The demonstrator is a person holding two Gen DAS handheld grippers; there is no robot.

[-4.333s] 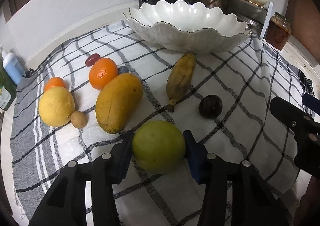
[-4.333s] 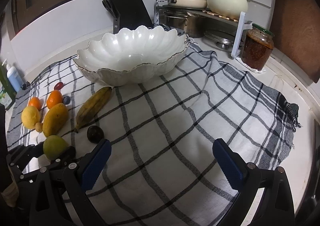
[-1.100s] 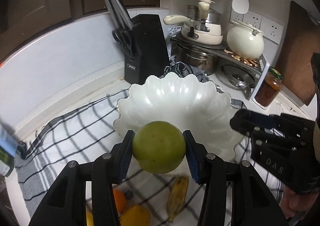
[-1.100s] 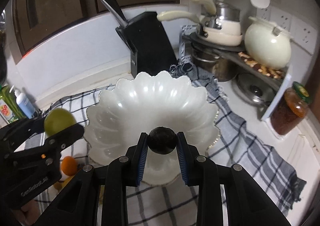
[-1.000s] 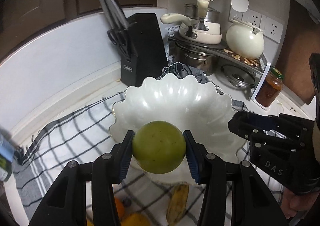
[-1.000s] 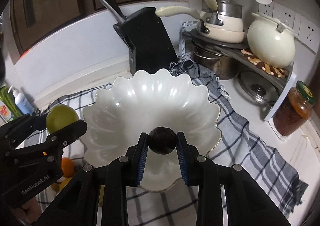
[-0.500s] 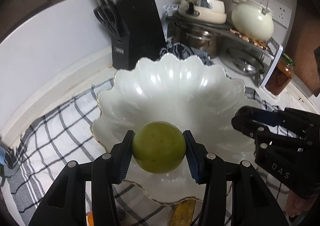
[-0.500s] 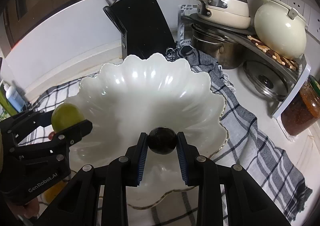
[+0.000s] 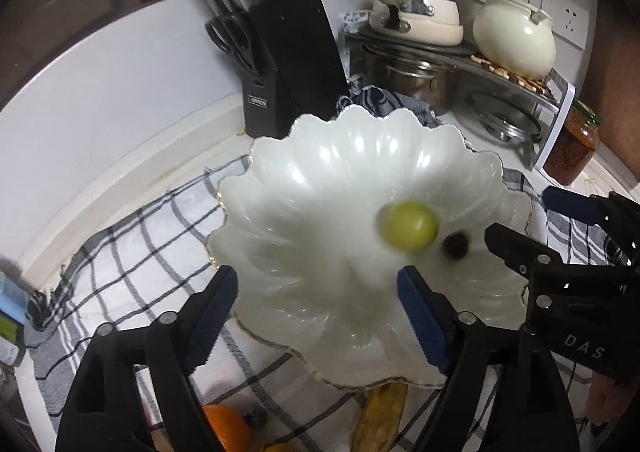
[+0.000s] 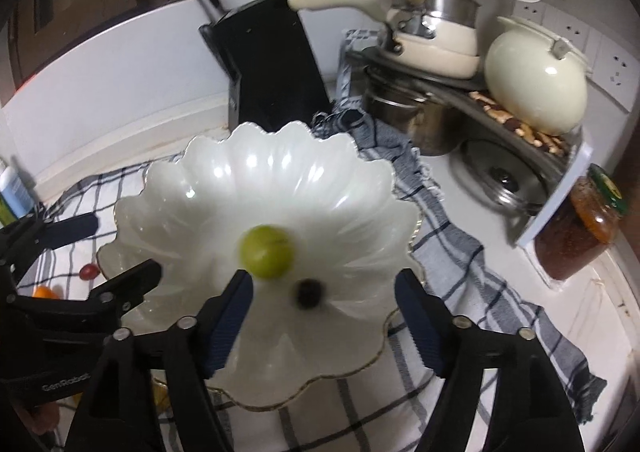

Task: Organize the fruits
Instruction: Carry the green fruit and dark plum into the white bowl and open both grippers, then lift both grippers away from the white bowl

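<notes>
Tool jaws on both sides stand apart, having just opened, nothing between them: left tool (image 9: 316, 306), right tool (image 10: 322, 310). Green fruit (image 9: 409, 226) and small dark fruit (image 9: 455, 246) lie blurred inside white scalloped bowl (image 9: 320, 155) on checked cloth (image 9: 132, 248).

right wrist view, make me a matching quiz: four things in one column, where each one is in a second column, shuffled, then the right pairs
Things:
1. green fruit
2. red-brown jar
3. knife block
4. cream pot

Places:
A. behind the white bowl, against the wall
B. on the rack at upper right
C. inside the white bowl, next to the small dark fruit
D. on the counter at the right edge, beside the rack

Pairs: 1-C, 2-D, 3-A, 4-B
</notes>
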